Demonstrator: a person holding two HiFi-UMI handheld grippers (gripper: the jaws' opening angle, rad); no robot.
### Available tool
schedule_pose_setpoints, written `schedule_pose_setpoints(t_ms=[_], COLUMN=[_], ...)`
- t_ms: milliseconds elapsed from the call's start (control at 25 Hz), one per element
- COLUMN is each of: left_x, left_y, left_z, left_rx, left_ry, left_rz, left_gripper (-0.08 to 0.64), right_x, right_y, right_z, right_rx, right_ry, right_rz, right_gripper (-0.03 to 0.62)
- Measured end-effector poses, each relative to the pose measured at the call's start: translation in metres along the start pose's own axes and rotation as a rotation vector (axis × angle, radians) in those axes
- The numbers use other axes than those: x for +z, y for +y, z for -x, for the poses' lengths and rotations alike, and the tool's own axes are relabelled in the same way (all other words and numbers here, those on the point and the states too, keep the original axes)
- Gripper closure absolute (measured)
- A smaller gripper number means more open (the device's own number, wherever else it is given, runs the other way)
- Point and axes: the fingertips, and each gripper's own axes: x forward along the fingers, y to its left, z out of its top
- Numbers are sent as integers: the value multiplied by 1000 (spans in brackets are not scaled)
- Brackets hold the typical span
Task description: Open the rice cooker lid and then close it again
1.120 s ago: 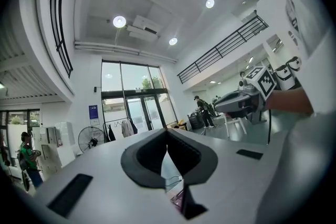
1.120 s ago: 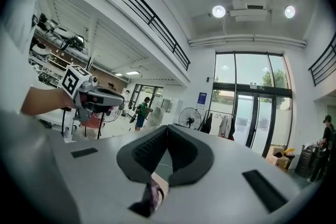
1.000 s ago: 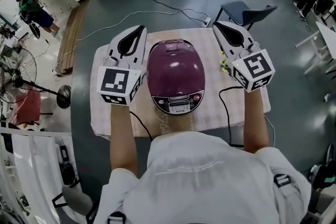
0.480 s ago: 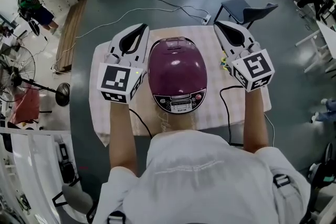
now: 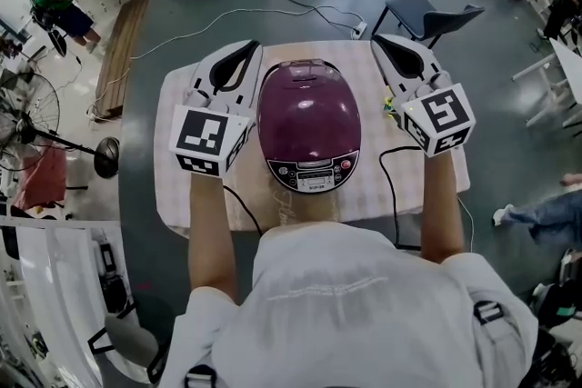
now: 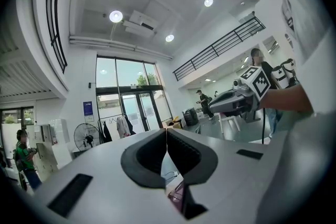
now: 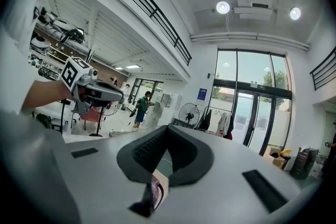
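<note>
While the head view drifts a little over the last second, the scene itself stays as it was: the purple rice cooker (image 5: 308,124) sits mid-desk with its lid (image 5: 307,104) down in every frame, and both tools keep their posts beside it. The only newcomer is a passer-by's leg at the right edge.

The left tool (image 5: 247,48) hangs just beside the cooker's left flank, the right tool (image 5: 380,41) a little further off on the other side. Each is clenched on nothing, tips together, as both tool views show.

A shut lid with 2 idle tools fits 2 readings: the lid waiting to be raised, or already lowered again. Nothing here settles which.

As for room, the checked cloth (image 5: 382,186) leaves a margin on both sides of the cooker, wider on the right. The control panel (image 5: 314,170) faces the person, near the desk's (image 5: 173,195) front edge. A black cord (image 5: 391,195) runs off that edge on the right, and a small yellow-green object (image 5: 388,111) lies by the right tool. A chair (image 5: 423,18) stands beyond the far right corner. Above the lid nothing intrudes.
</note>
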Motion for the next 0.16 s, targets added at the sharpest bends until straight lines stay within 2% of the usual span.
schedule_pose_setpoints(t_ms=[160], left_x=[-5], left_y=[0], left_z=[2], left_rx=[-3], left_ry=[4], left_rz=[3], left_gripper=[543], right_x=[-4], right_y=[3], right_z=[-1], right_rx=[2], right_ry=[3], right_rz=[-5], right_gripper=[566])
